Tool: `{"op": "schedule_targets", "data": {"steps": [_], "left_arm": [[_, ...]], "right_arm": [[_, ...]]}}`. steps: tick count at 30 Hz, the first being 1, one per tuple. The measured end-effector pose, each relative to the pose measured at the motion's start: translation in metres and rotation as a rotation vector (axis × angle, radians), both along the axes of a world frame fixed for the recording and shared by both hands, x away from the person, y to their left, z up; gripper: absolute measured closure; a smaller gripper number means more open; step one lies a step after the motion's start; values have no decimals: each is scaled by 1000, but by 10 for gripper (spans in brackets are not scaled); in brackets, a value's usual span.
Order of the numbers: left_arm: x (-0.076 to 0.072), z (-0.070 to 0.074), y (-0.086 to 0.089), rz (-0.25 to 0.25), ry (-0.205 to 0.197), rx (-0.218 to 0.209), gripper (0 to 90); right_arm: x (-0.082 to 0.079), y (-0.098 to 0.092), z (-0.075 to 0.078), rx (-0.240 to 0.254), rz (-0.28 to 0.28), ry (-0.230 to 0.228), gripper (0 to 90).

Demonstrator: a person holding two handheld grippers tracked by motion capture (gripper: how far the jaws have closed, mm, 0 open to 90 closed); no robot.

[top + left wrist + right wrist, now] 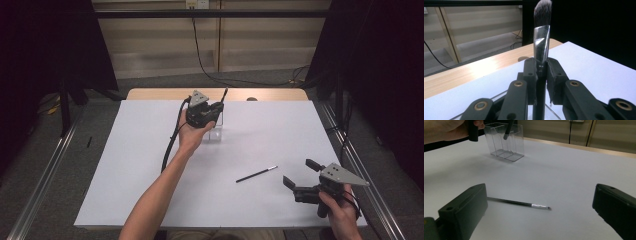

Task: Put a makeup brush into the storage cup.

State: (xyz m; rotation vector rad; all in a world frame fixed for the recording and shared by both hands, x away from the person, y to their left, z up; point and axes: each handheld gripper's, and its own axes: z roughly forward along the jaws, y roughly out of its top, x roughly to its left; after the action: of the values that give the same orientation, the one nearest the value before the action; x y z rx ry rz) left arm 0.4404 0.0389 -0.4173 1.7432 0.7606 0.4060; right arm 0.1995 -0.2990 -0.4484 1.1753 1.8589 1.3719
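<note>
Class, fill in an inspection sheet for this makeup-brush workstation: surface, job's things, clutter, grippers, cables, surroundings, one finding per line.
Surface: white sheet over a wooden table, whose far edge shows.
Job's things: clear plastic organizer stands upright at the far middle; angled makeup brush held bristles up, handle end down in the organizer; thin liner brush lies flat on the sheet.
Clutter: nothing seen.
Grippers: left gripper shut on the angled makeup brush; right gripper open, apart from the thin liner brush.
Cables: left gripper's black cable trails across the sheet; another cable hangs down the back wall.
Surroundings: black curtains both sides, grey floor.
</note>
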Motion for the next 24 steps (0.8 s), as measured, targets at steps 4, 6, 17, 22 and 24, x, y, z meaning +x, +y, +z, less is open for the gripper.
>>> {"op": "schedule_targets", "data": {"steps": [4, 6, 17, 22, 24], "left_arm": [[-1, -1, 1, -1, -3, 8, 790], [-1, -3, 2, -1, -1, 9, 790], [-7, -7, 5, -7, 8, 28, 790], [-6, -12, 7, -1, 17, 37, 790], [-6, -14, 8, 3, 23, 36, 791]], "right_arm": [[0, 0, 0, -1, -1, 1, 0], [0, 0, 0, -1, -1, 1, 0], [0, 0, 0, 3, -17, -8, 0], [0, 0, 0, 5, -19, -11, 0], [0, 0, 0, 6, -20, -10, 0]]}}
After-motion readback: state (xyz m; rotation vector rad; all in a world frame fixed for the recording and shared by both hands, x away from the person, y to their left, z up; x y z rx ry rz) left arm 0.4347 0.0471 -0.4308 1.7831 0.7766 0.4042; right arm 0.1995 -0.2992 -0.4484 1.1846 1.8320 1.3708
